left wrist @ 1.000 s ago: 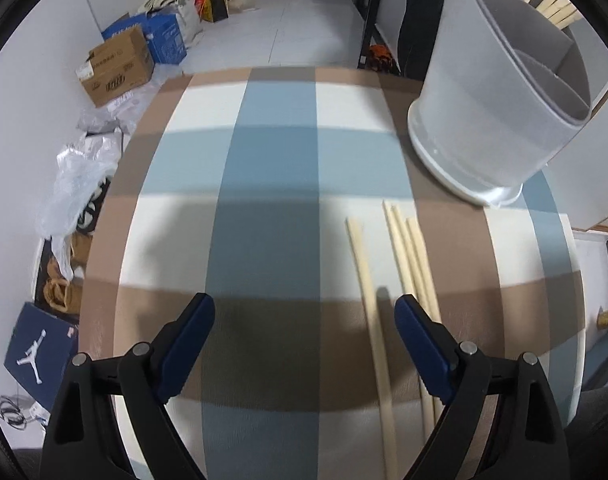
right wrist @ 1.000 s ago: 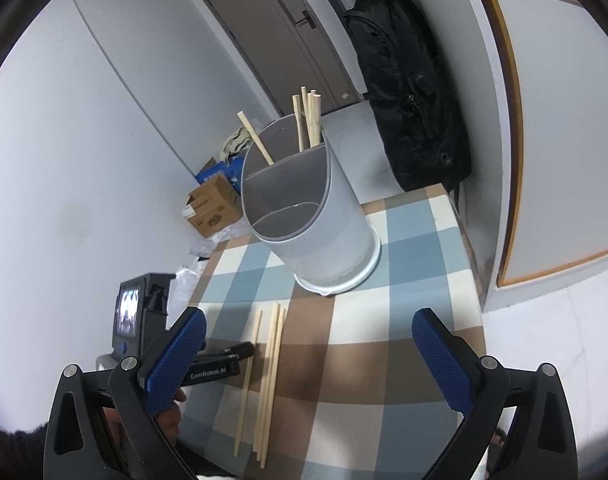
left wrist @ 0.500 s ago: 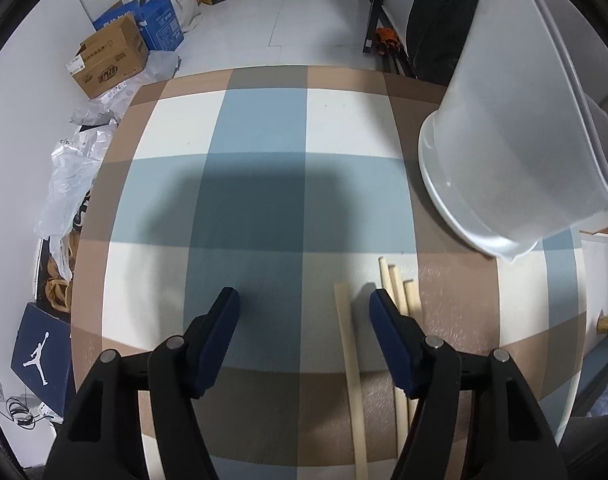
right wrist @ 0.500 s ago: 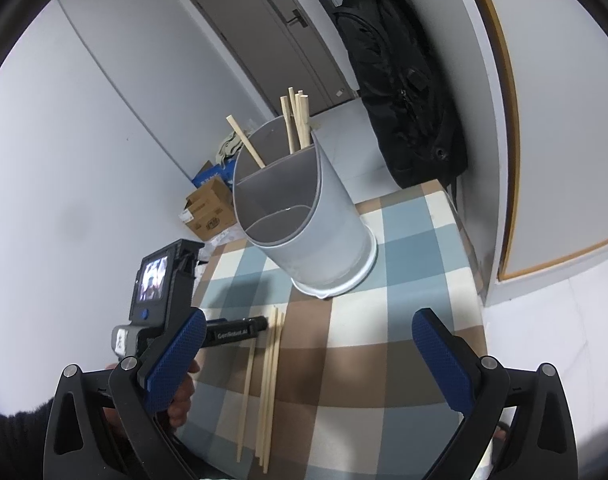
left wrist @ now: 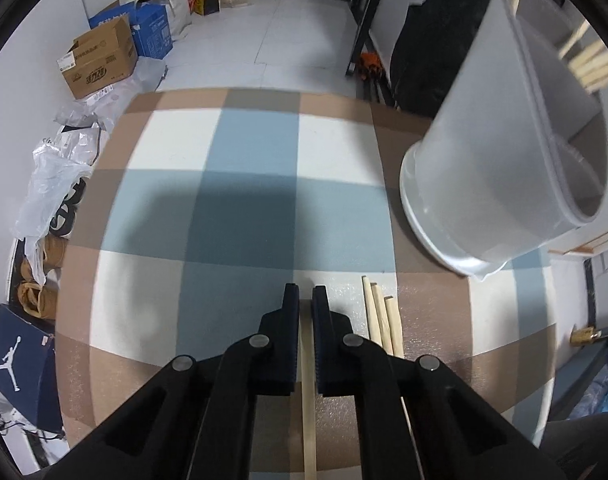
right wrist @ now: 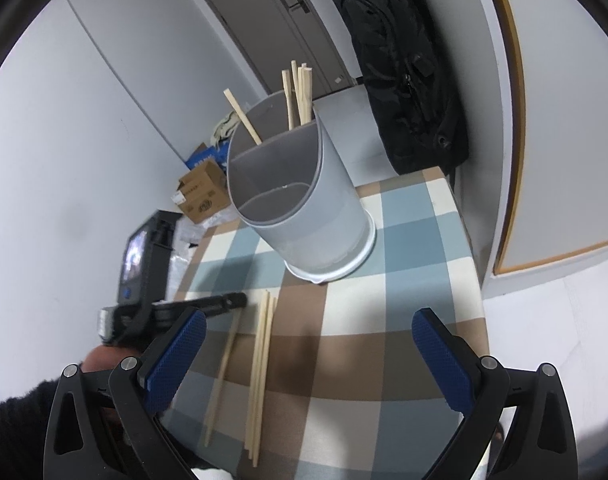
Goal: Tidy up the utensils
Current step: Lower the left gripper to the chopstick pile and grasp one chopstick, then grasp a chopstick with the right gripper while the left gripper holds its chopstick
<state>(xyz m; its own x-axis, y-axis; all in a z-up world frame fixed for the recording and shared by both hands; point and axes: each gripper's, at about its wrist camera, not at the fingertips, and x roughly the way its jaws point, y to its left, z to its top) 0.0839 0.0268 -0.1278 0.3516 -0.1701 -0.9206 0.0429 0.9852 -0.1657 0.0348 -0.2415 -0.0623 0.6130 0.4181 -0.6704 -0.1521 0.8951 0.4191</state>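
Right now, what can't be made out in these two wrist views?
- Left wrist view: the lower end of the pale wooden chopstick clamped in the left gripper runs off the bottom edge.
- Same view: grey divided plastic utensil holder, its top cut by the frame edge.
- Right wrist view: floor of the holder's back compartment, hidden behind its divider.

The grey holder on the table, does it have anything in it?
Partly filled: the grey holder has chopsticks in its back compartment; the front one looks empty.

Left wrist cam looks steeply down, close over the checkered worktop point(left wrist: 247, 208). Right wrist cam sits farther back, angled shallower toward the door point(right wrist: 279, 20). Both share worktop, grey holder point(left wrist: 504, 168) and loose chopsticks point(right wrist: 261, 364).
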